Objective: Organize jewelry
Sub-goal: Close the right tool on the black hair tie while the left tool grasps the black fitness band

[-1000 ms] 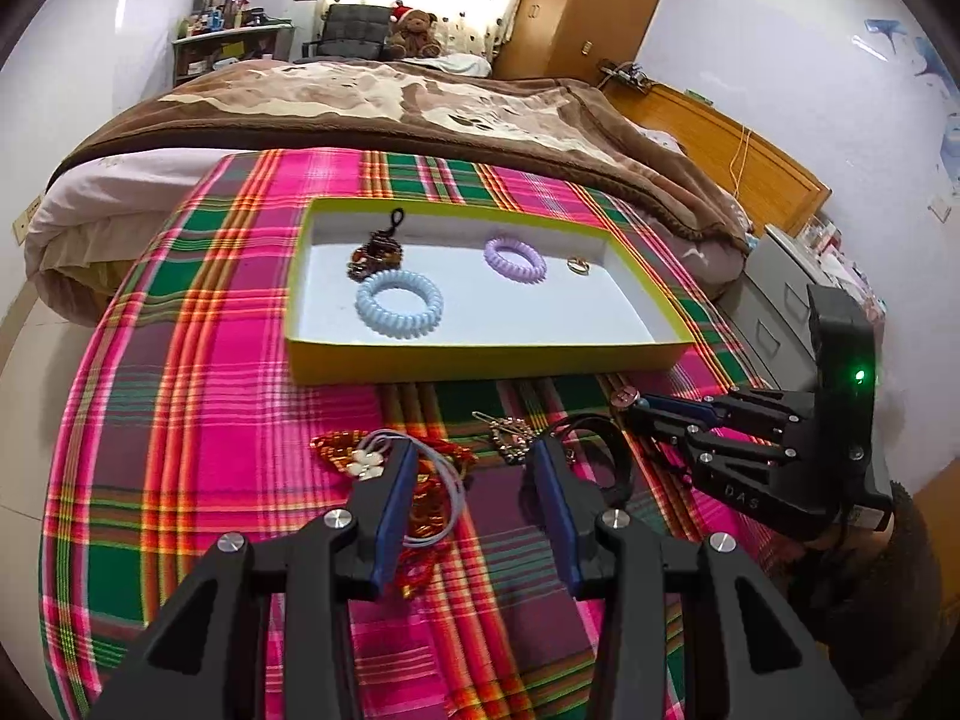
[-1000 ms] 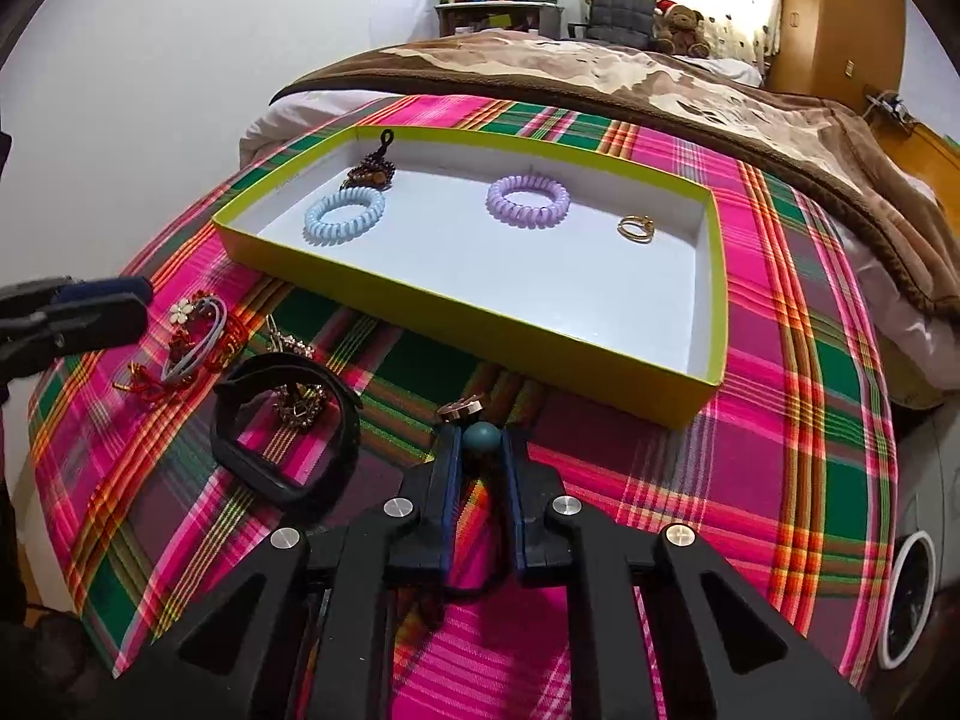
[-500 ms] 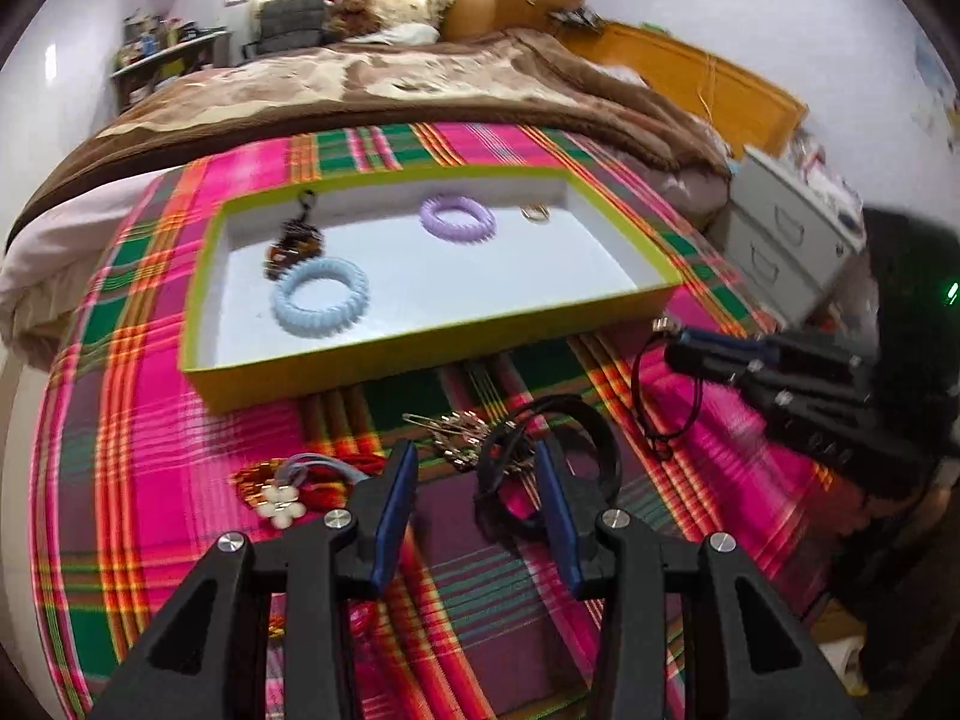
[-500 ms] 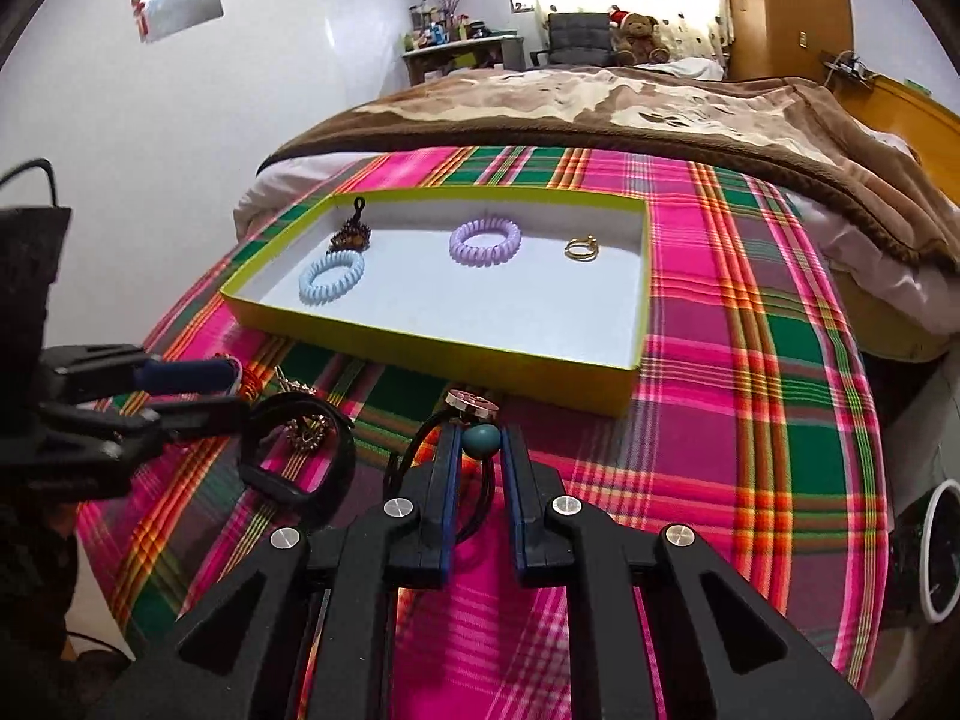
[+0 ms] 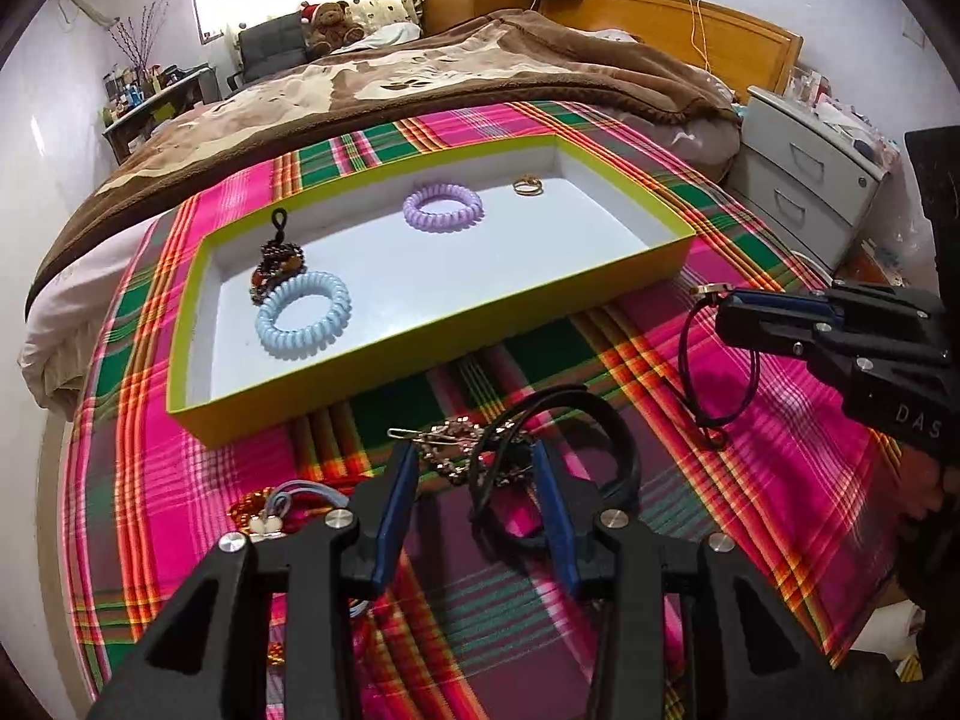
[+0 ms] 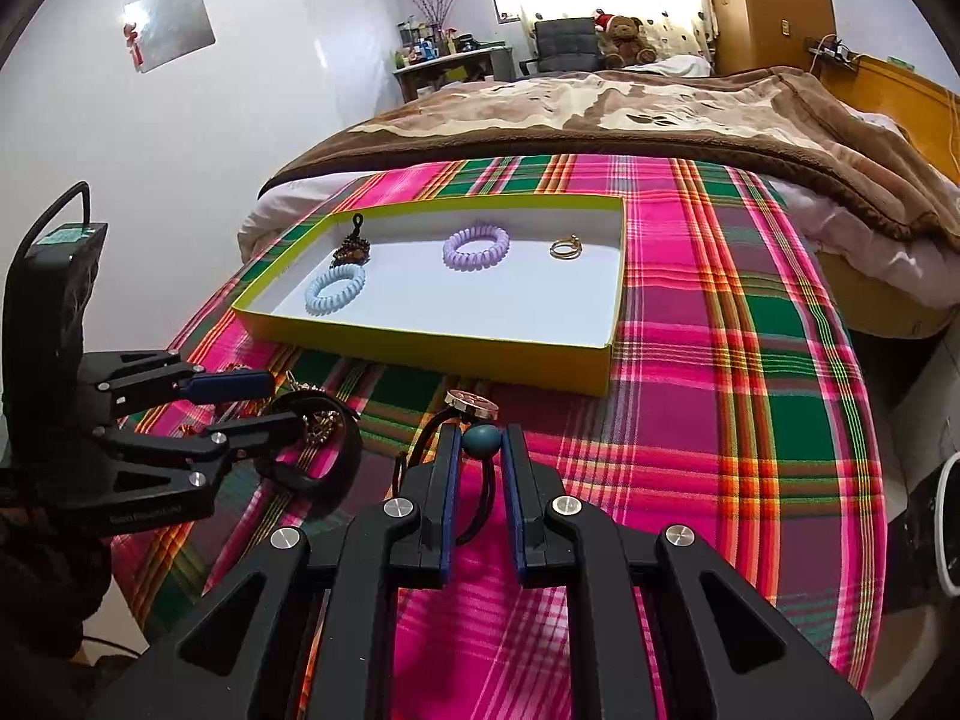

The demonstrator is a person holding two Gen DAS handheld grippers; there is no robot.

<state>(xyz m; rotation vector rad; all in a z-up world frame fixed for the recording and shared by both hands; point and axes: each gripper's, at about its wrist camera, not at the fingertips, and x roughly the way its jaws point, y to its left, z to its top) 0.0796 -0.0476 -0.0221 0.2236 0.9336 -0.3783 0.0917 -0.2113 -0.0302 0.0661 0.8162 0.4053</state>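
Plaid cloth (image 5: 180,480), pink, green and orange, spread over the foot of a bed. Box (image 5: 684,252): shallow, yellow-green walls, white floor, lying on the cloth at 12 o'clock from both grippers. Contents: blue coil hair tie (image 5: 303,315) toward the 9 o'clock end; beaded charm (image 5: 279,264) with a black loop, touching the blue tie at its 11 o'clock; purple coil hair tie (image 5: 443,206) near the middle; gold ring (image 5: 528,185) at 2 o'clock of the purple tie, apart from it. Left gripper (image 5: 474,468): jaws closing, with the near rim of a black bangle (image 5: 624,450) and part of a gold chain (image 5: 444,450) between them on the cloth; the pads do not yet press on either. Red bead string with a grey elastic and white beads (image 5: 270,519): on the cloth at 9 o'clock of the left gripper, partly hidden by its finger. Right gripper (image 6: 480,441): jaws nearly together, pinching a teal bead (image 6: 482,440) on a black cord (image 5: 690,360); a round gold pendant (image 6: 471,403) sits just past the tips, and the cord hangs in a loop down to the cloth, at 5 o'clock of the box in the left wrist view.
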